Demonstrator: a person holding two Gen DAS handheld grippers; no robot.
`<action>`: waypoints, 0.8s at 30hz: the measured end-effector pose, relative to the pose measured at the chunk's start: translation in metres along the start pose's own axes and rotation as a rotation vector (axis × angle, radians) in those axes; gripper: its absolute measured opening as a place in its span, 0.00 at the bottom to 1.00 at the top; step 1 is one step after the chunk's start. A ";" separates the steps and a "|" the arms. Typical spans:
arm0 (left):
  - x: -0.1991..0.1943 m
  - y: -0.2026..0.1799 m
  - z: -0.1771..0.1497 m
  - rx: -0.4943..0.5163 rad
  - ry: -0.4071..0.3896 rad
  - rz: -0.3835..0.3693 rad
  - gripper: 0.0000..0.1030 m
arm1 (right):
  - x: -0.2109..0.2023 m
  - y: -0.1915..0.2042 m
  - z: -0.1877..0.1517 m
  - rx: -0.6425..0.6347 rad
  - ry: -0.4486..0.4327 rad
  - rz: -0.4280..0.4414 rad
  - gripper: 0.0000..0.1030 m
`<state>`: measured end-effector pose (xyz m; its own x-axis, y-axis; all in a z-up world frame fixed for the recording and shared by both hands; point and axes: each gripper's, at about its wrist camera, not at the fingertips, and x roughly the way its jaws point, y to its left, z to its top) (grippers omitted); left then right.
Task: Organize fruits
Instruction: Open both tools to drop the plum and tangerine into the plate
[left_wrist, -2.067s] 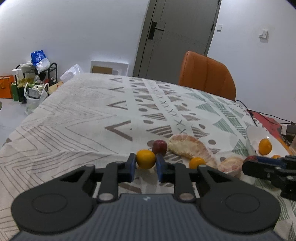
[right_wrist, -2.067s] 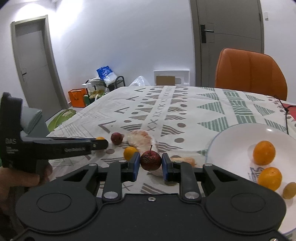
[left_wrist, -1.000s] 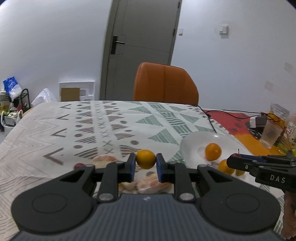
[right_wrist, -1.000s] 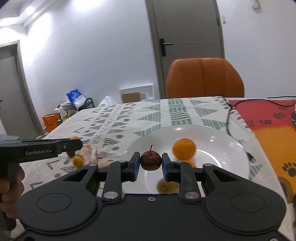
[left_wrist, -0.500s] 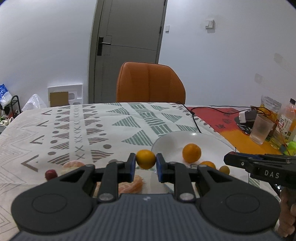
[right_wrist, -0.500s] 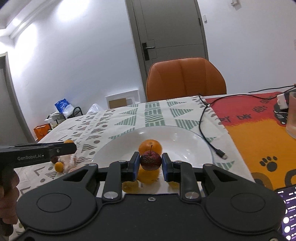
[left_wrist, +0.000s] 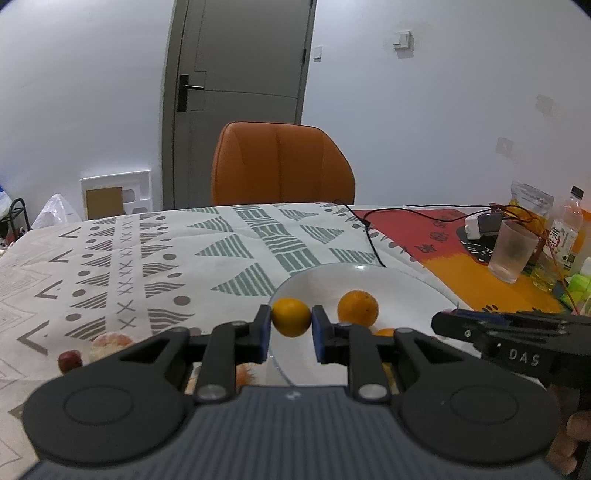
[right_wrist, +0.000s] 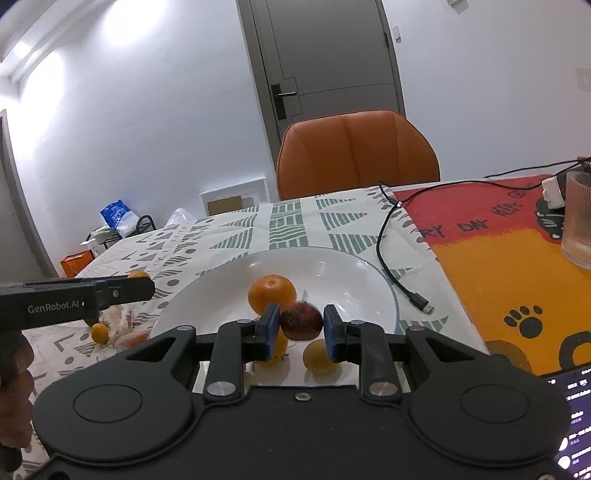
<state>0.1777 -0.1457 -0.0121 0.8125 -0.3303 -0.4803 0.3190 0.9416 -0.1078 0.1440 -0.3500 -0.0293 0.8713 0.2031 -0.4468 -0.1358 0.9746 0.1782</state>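
The tabletop (left_wrist: 155, 258) had given way to the white plate (right_wrist: 332, 269) in both views as the fruit was carried from the patterned cloth toward the side by the red-and-orange mat. The left hand-held gripper (left_wrist: 291, 325) clasped a small orange (left_wrist: 291, 316) at the plate's near rim; the right hand-held gripper (right_wrist: 301, 325) clasped a dark red fruit (right_wrist: 301, 320) over the plate. Both looked ready to drop.

One plate (right_wrist: 373, 280), two tools, one chair (left_wrist: 282, 164).
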 end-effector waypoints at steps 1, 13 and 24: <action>0.001 -0.002 0.000 0.002 0.000 -0.006 0.21 | 0.000 0.000 0.000 -0.003 -0.001 -0.002 0.24; 0.006 -0.009 0.000 0.021 0.024 -0.014 0.25 | -0.002 -0.001 -0.003 0.005 0.010 0.008 0.30; -0.008 0.027 -0.001 -0.032 0.030 0.061 0.37 | 0.001 0.015 -0.001 -0.013 0.023 0.034 0.47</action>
<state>0.1798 -0.1177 -0.0122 0.8150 -0.2706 -0.5125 0.2530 0.9617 -0.1054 0.1420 -0.3356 -0.0279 0.8547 0.2385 -0.4611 -0.1719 0.9681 0.1821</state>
